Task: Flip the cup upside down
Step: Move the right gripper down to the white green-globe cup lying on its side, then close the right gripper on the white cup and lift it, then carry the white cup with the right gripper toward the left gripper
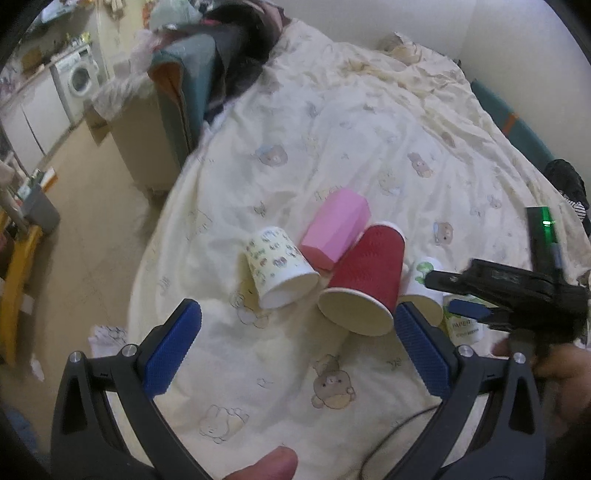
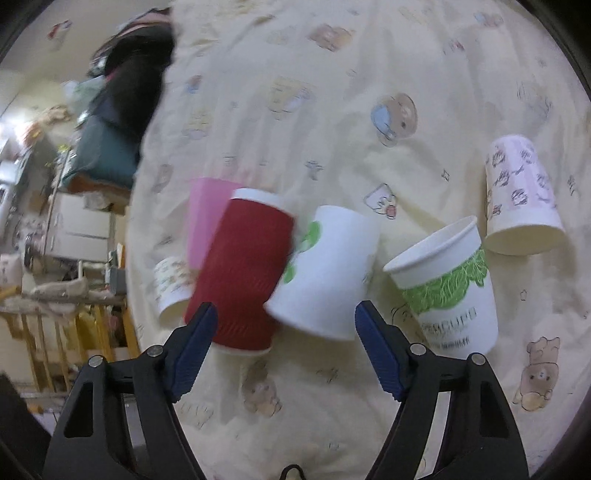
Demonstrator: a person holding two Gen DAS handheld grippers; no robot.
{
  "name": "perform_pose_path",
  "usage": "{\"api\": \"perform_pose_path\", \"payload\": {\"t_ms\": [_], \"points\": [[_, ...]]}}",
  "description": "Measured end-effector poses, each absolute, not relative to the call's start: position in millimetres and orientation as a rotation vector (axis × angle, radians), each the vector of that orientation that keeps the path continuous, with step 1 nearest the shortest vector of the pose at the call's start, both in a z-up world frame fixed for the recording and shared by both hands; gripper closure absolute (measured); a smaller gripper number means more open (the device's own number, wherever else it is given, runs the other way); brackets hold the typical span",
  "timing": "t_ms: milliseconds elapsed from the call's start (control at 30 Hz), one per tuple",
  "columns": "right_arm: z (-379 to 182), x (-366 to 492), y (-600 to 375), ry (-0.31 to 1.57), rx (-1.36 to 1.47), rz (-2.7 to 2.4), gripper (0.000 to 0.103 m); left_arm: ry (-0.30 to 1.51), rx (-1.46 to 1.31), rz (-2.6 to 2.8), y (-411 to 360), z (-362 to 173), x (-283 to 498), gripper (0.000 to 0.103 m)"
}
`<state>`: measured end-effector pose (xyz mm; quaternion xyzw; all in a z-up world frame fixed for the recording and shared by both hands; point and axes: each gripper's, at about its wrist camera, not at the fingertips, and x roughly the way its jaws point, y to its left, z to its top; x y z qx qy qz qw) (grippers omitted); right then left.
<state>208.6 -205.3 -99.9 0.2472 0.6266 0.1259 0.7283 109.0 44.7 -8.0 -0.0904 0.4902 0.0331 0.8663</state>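
Note:
Several paper cups lie on a cream bedsheet. A red ribbed cup lies on its side, beside a pink cup and a small patterned cup. A white cup with green print lies tipped next to the red one. Another green-print cup stands upright, and a lilac patterned cup stands mouth down. My left gripper is open, just short of the red cup. My right gripper is open, close before the tipped white cup.
A sofa arm with dark clothes stands at the bed's far left. A washing machine and floor clutter lie beyond the left edge. A cable runs over the sheet near me. A wall bounds the far right.

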Motion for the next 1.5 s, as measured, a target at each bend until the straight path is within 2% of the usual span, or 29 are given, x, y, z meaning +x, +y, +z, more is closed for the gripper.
{"api": "perform_pose_path", "payload": {"t_ms": [233, 267, 333, 533, 1167, 1500], "points": [[-133.8, 221.1, -208.1, 1.447, 0.601, 0.221, 0.024, 1.041, -0.162, 0.063, 38.9, -13.9, 109.8, 0.000], [-135.9, 221.1, -208.7, 1.447, 0.608, 0.218, 0.025, 1.044, -0.163, 0.064, 39.0, -14.4, 109.7, 0.000], [-138.5, 220.0, -207.3, 1.450, 0.605, 0.218, 0.034, 1.049, -0.167, 0.064, 38.3, -14.6, 109.8, 0.000], [-131.1, 209.8, -204.0, 1.439, 0.587, 0.264, 0.040, 1.059, -0.167, 0.053, 35.4, -17.1, 105.9, 0.000], [-82.5, 103.1, -218.4, 1.435, 0.476, 0.441, 0.041, 1.069, -0.158, 0.053, 38.2, -23.6, 48.4, 0.000], [-100.1, 36.9, -209.6, 1.501, 0.347, 0.508, 0.041, 1.101, -0.187, 0.053, 38.0, -34.5, 18.3, 0.000]]}}
